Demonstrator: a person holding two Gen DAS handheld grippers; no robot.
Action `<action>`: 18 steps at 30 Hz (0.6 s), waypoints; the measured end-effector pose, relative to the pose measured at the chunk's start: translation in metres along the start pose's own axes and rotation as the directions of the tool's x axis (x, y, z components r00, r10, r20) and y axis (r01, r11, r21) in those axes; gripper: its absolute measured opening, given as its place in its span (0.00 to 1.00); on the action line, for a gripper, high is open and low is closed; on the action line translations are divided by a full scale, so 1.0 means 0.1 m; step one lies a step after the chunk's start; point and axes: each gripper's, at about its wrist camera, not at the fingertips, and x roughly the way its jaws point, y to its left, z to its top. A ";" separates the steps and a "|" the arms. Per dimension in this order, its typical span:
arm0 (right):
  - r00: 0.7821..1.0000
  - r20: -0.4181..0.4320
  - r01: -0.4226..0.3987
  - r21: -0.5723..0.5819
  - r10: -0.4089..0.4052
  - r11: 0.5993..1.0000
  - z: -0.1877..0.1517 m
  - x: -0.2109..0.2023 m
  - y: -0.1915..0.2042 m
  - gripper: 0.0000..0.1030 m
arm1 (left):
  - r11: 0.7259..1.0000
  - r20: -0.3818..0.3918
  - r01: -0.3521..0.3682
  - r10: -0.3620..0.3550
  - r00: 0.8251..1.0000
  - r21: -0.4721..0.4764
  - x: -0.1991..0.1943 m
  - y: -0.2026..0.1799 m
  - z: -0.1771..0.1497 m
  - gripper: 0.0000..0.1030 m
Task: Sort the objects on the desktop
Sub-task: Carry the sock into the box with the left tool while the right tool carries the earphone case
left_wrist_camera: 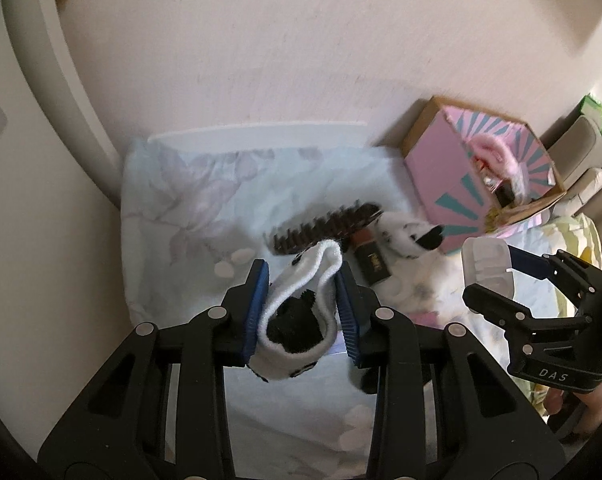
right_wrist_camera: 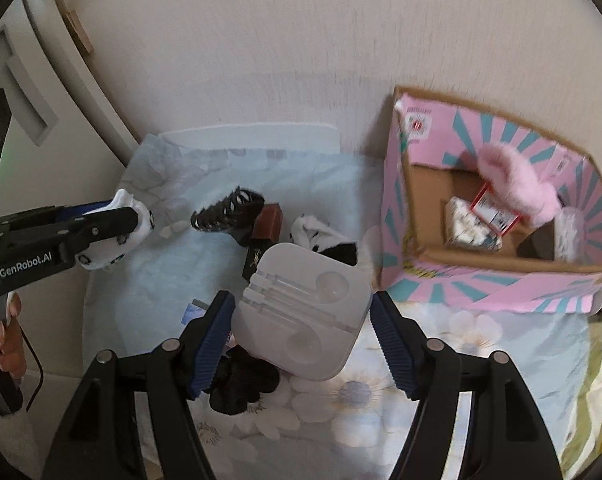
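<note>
**Both hands loaded, box half filled, several things left on the bed**

The left hand-held gripper (left_wrist_camera: 301,312) is closed narrowly on a white sock with black patches (left_wrist_camera: 297,312), held clear above the bed (left_wrist_camera: 173,200). The right hand-held gripper (right_wrist_camera: 303,330) has its jaws set wider, pressing the two sides of a translucent plastic case (right_wrist_camera: 305,308), which is also off the sheet.

The pink and teal cardboard box (right_wrist_camera: 433,280) stands at the bed's far right corner against the wall. It already holds a fluffy pink item (right_wrist_camera: 517,184), a white patterned packet (right_wrist_camera: 469,228), a small red and white carton (right_wrist_camera: 493,208) and what looks like a clear cup (right_wrist_camera: 569,232), so I judge part of the sorting is done.

Left lying on the floral sheet near the middle of the bed are a dark hair claw clip (right_wrist_camera: 229,212), a brown and black boxed item (right_wrist_camera: 265,236) touching it, a second white and black sock (right_wrist_camera: 321,240) just beside the box, and a black bundle of cloth (right_wrist_camera: 241,384) under the right gripper. Two small pale discs (left_wrist_camera: 233,262) also lie on the sheet.

My reading: two items are on their way, at least four wait.
</note>
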 end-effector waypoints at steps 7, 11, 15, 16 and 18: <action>0.999 0.035 0.003 -0.012 -0.003 1.000 0.06 -0.33 -0.24 0.64 | 1.000 0.047 0.007 -0.007 0.999 0.013 -0.25 -0.31 0.13 0.30; 0.999 0.047 0.013 -0.006 -0.012 1.000 0.05 -0.47 -0.45 0.64 | 1.000 0.067 0.018 -0.018 0.998 0.008 -0.33 -0.50 0.20 0.30; 0.998 0.056 0.022 -0.008 -0.022 1.000 0.07 -0.57 -0.66 0.64 | 1.000 0.079 0.018 -0.020 0.997 0.023 -0.39 -0.72 0.26 0.30; 0.998 0.058 0.024 -0.009 -0.024 1.000 0.08 -0.60 -0.70 0.64 | 0.999 0.083 0.023 -0.025 0.996 0.027 -0.40 -0.79 0.27 0.30; 0.997 0.069 0.029 -0.007 -0.028 1.000 0.10 -0.67 -0.80 0.64 | 0.999 0.086 0.029 -0.032 0.996 0.034 -0.41 -0.90 0.31 0.30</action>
